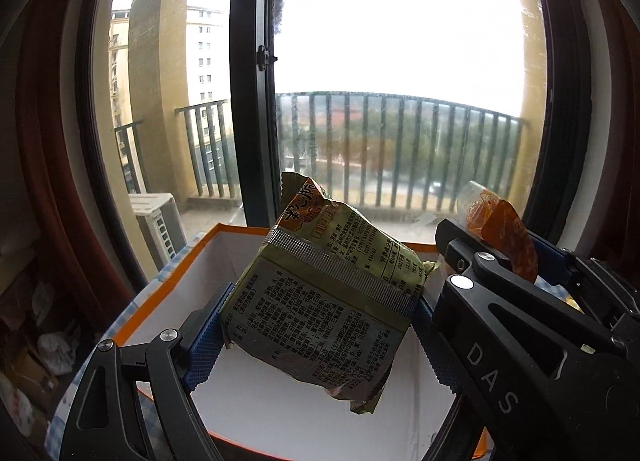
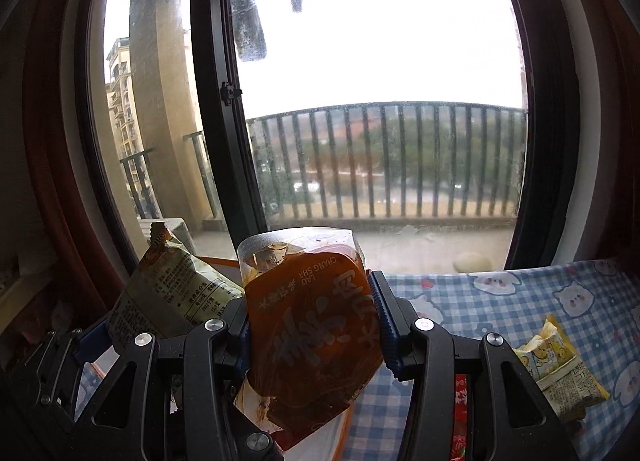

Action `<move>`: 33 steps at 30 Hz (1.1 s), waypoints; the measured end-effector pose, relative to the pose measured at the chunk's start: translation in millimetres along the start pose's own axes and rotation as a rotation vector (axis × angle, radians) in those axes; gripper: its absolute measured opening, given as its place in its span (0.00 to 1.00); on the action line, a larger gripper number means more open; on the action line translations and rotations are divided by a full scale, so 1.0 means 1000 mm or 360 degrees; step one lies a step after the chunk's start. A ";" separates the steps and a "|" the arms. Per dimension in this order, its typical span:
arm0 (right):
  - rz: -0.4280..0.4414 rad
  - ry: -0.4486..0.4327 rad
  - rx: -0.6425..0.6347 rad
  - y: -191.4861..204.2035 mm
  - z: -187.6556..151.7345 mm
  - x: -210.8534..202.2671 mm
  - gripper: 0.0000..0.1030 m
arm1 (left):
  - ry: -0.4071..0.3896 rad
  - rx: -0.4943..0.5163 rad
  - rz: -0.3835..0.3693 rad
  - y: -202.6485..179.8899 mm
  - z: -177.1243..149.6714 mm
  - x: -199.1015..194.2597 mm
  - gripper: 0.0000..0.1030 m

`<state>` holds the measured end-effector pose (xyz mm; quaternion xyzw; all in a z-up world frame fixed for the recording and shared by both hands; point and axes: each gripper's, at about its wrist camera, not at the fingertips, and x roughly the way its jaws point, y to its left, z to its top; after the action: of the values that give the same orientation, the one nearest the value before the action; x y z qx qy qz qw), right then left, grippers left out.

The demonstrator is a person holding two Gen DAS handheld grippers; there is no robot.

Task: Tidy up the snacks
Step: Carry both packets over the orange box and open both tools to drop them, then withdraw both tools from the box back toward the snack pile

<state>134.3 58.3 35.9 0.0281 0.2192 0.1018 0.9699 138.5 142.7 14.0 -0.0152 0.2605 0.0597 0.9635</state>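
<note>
My left gripper point(image 1: 320, 309) is shut on a green snack packet point(image 1: 320, 301) and holds it above a white box with an orange rim point(image 1: 168, 281). My right gripper point(image 2: 312, 325) is shut on an orange snack pouch point(image 2: 316, 325) with a clear top, held upright just right of the box. In the left wrist view the right gripper point(image 1: 496, 257) and its orange pouch point(image 1: 504, 233) show at the right. In the right wrist view the green packet point(image 2: 172, 293) shows at the left, with the box's orange rim point(image 2: 216, 261) behind it.
A blue checked cloth with cartoon faces point(image 2: 520, 301) covers the surface. A yellow snack packet point(image 2: 560, 365) lies on it at the right, and a red patterned packet point(image 2: 460, 413) shows under my right gripper. A big window with a dark frame point(image 1: 252, 101) stands close behind.
</note>
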 end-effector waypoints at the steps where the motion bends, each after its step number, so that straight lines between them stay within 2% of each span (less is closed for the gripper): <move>1: -0.0008 0.0001 -0.0017 0.005 0.000 0.007 0.51 | 0.0018 -0.0017 0.0006 0.005 -0.001 0.006 0.84; 5: 0.0024 0.0076 -0.0038 0.020 -0.004 0.033 0.51 | 0.0102 -0.0060 0.0049 0.018 -0.006 0.025 0.84; 9: 0.0069 0.0231 -0.0031 0.027 -0.014 0.060 0.51 | 0.0187 -0.0066 0.0091 0.024 -0.016 0.041 0.86; 13: 0.0061 0.0457 -0.0079 0.032 -0.024 0.084 0.55 | 0.0271 -0.0093 0.0079 0.023 -0.023 0.050 0.88; 15: 0.0069 0.0519 -0.0099 0.033 -0.025 0.088 0.61 | 0.0269 -0.0088 0.0103 0.023 -0.022 0.050 0.88; 17: 0.0016 0.0517 -0.0121 0.036 -0.025 0.087 0.68 | 0.0257 -0.0090 0.0134 0.022 -0.021 0.047 0.91; 19: -0.0017 0.0481 -0.0148 0.038 -0.025 0.083 0.71 | 0.0262 -0.0101 0.0146 0.025 -0.021 0.045 0.93; 21: -0.0050 0.0440 -0.0194 0.041 -0.024 0.080 0.73 | 0.0269 -0.0111 0.0092 0.026 -0.020 0.045 0.99; 23: -0.0031 0.0429 -0.0208 0.042 -0.023 0.078 0.89 | 0.0262 -0.0109 0.0071 0.025 -0.019 0.042 0.99; 24: 0.0004 0.0436 -0.0211 0.041 -0.022 0.077 0.91 | 0.0245 -0.0090 0.0088 0.023 -0.020 0.039 0.99; 33: 0.0028 0.0332 -0.0217 0.035 -0.018 0.046 0.92 | 0.0139 -0.0080 0.0079 0.018 -0.025 0.001 0.99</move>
<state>160.8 102.5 3.6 -0.0467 0.3112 0.1273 0.9406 124.4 159.5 -7.7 -0.0354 0.3011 0.0893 0.9487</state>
